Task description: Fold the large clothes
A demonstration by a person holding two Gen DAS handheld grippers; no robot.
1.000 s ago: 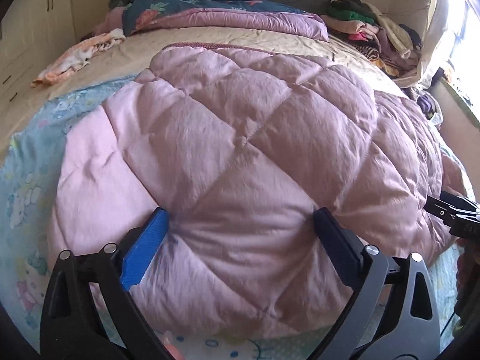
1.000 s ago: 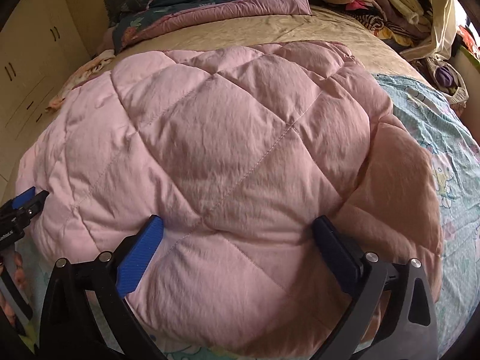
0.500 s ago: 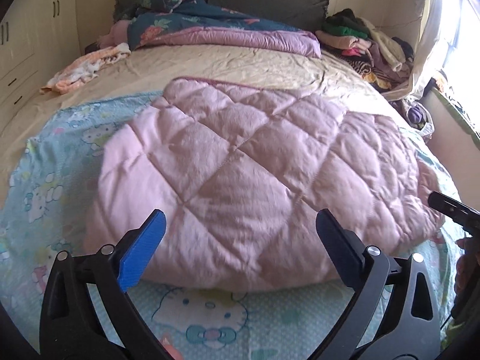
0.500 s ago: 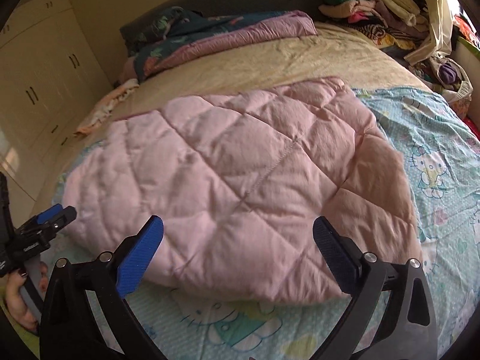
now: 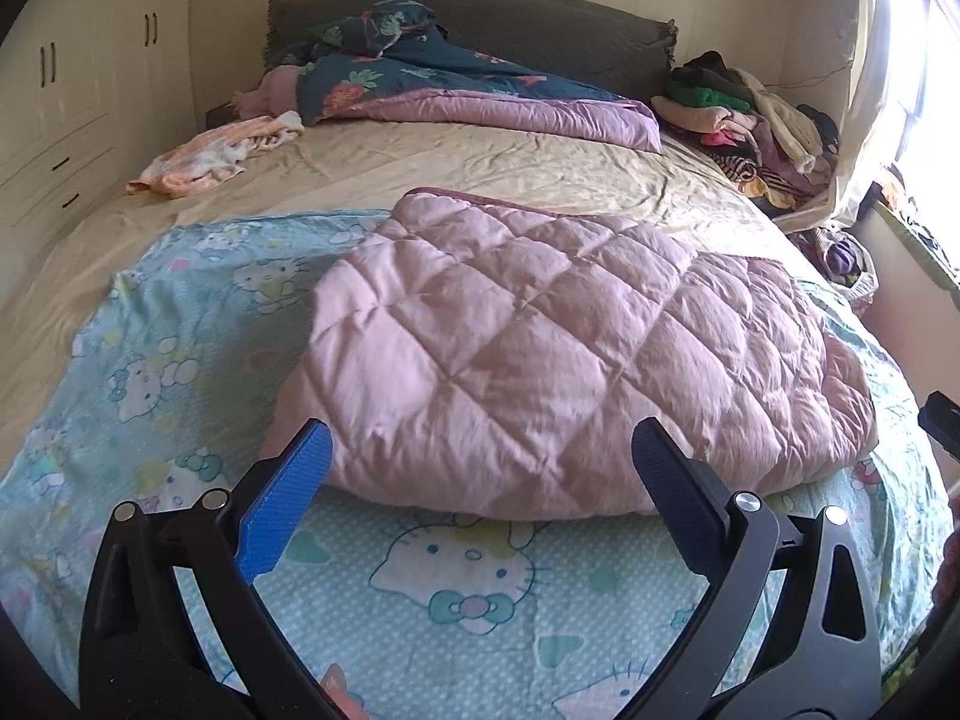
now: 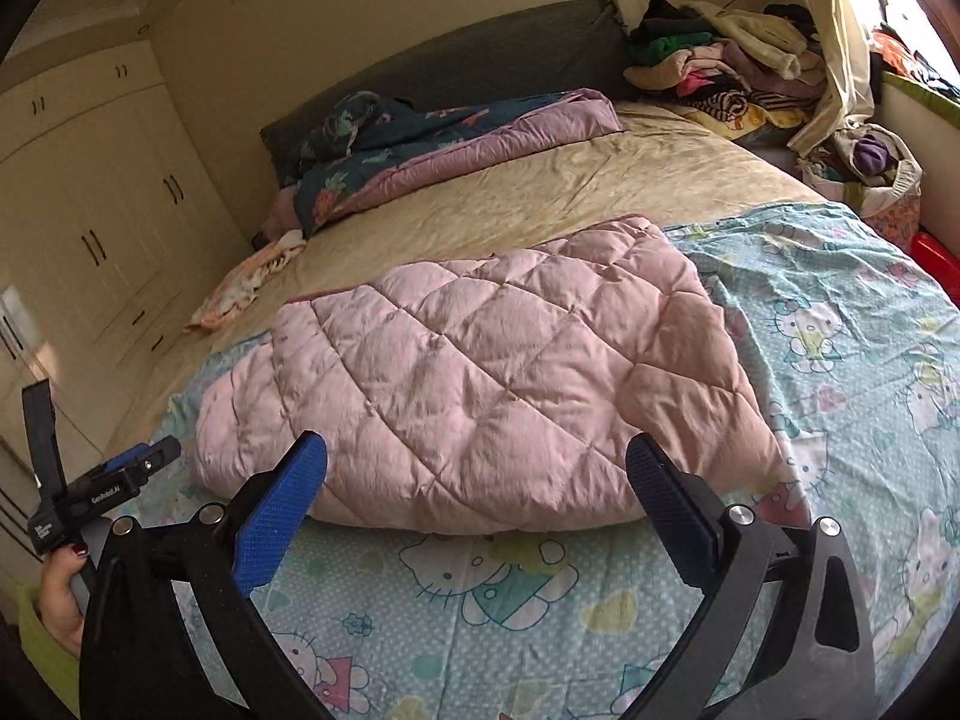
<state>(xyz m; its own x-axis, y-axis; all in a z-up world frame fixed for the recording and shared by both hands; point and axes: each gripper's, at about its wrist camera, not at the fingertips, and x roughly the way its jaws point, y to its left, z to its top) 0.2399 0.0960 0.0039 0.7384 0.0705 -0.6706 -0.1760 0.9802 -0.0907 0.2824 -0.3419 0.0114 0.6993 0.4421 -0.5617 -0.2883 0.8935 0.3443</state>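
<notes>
A pink quilted padded garment (image 5: 558,354) lies folded into a flat rounded bundle on a light blue cartoon-print sheet (image 5: 456,594) at the near end of the bed. It also shows in the right wrist view (image 6: 480,384). My left gripper (image 5: 480,450) is open and empty, held back from the bundle's near edge. My right gripper (image 6: 477,462) is open and empty too, just short of the same edge. The left gripper shows at the left edge of the right wrist view (image 6: 114,486); the right gripper's tip shows at the right edge of the left wrist view (image 5: 942,420).
A beige bed sheet (image 5: 480,168) covers the far half of the bed. A dark floral and purple duvet (image 5: 456,90) lies by the headboard. A peach cloth (image 5: 210,156) lies far left. A pile of clothes (image 5: 756,120) sits far right. Cream wardrobes (image 6: 90,228) stand left.
Both grippers have pulled back and away from the pink garment, which was under the fingers a second ago. It now lies alone on the sheet, with more of the bed in view.
</notes>
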